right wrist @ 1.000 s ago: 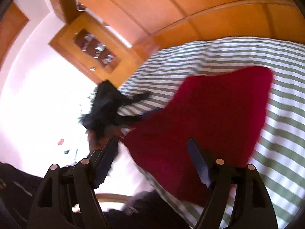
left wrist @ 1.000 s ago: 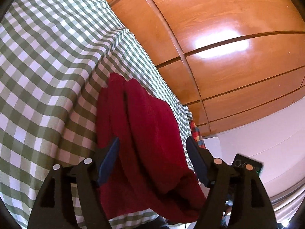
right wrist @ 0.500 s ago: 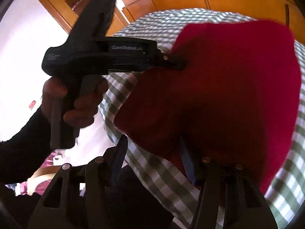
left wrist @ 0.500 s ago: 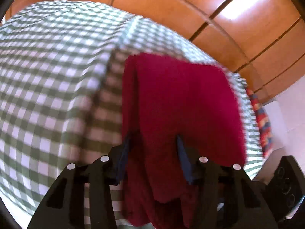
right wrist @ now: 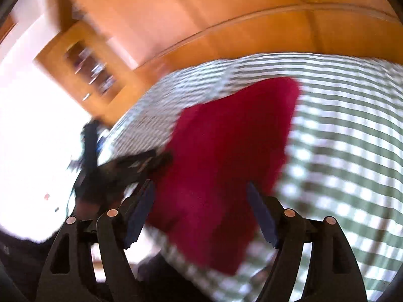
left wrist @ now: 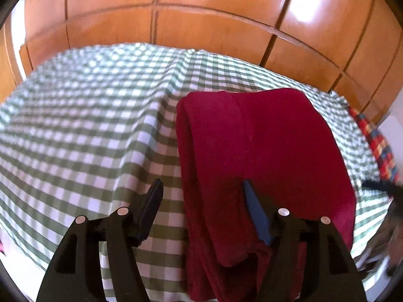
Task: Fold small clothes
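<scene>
A dark red garment lies folded on the green-and-white checked tablecloth, its near end hanging over the table's front edge. My left gripper is open and holds nothing; its right finger is over the garment's near part, its left finger over the cloth. In the right wrist view, which is blurred, the same garment lies ahead of my right gripper, which is open and empty above it. The left gripper shows there as a dark shape at the garment's left edge.
Orange wooden panelling stands behind the table. A multicoloured checked cloth lies at the table's far right edge. A wooden cabinet stands at the left in the right wrist view, beside a bright white wall.
Both grippers had narrowed around the red garment half a second ago and have now opened wide. The garment lies flatter on the table. Both cameras have drawn back from it.
</scene>
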Demonstrator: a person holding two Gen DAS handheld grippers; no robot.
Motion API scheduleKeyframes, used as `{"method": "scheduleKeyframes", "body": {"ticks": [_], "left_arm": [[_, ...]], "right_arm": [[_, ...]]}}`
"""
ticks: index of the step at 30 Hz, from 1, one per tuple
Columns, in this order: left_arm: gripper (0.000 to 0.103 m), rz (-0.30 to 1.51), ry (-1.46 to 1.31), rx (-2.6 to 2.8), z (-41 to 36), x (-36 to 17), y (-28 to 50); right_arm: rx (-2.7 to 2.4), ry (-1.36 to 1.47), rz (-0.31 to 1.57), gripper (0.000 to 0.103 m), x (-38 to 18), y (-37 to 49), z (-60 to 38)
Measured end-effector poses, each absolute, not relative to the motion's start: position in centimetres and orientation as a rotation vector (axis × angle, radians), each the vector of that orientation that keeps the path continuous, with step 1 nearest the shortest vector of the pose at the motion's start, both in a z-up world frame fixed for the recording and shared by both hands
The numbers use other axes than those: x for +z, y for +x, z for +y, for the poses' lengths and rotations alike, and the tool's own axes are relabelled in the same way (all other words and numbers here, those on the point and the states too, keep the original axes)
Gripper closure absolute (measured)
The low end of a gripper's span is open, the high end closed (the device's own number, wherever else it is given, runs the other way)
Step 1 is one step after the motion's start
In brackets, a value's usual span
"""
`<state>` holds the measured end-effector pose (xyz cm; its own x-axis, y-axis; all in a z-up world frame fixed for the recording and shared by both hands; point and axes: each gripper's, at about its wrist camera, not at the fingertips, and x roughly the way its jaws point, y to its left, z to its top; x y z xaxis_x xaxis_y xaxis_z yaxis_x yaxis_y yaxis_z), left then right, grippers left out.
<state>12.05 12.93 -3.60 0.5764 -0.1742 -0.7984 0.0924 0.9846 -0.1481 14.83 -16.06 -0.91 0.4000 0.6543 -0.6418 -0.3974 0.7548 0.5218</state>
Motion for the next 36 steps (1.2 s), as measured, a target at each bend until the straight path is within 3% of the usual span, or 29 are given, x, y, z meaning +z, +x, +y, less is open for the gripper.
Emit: {"method": "scheduleKeyframes", "body": {"ticks": [6, 15, 20, 23, 26, 28, 30, 32, 36], "left_arm": [[0.037, 0.913, -0.041, -0.16, 12.4, -3.5, 11.9], [0.034, 0.904, -0.059, -0.198, 12.6, -4.1, 11.7], [0.021, 0.902, -0.089, -0.197, 13.2, -4.8, 11.9], [0.018, 0.908, -0.14, -0.217, 14.0, -5.6, 12.1], [0.015, 0.914, -0.202, -0.235, 14.8, -6.4, 12.3], [0.016, 0.916, -0.258, -0.253, 15.4, -7.0, 12.3], [0.026, 0.909, -0.308, -0.304, 15.7, -7.4, 12.2], [0.05, 0.907, -0.357, -0.385, 15.8, -7.6, 12.1], [0.066, 0.889, -0.345, -0.472, 14.6, -6.9, 11.9]], "right_arm": [[0.567, 0.382, 0.983, 0.015, -3.4, 19.0, -16.1], [0.618, 0.44, 1.072, 0.01, -7.4, 20.9, -15.1], [0.665, 0.487, 1.092, 0.01, -8.6, 22.0, -14.8], [0.72, 0.501, 1.11, 0.01, -9.6, 22.9, -13.8], [0.739, 0.502, 1.122, 0.019, -10.0, 23.5, -13.0], [0.744, 0.486, 1.122, 0.039, -9.8, 23.2, -12.8], [0.749, 0.466, 1.1, 0.051, -8.8, 22.2, -12.5], [0.748, 0.45, 1.069, 0.056, -7.5, 21.1, -12.5], [0.737, 0.435, 1.008, 0.059, -5.5, 19.4, -13.1]]}}
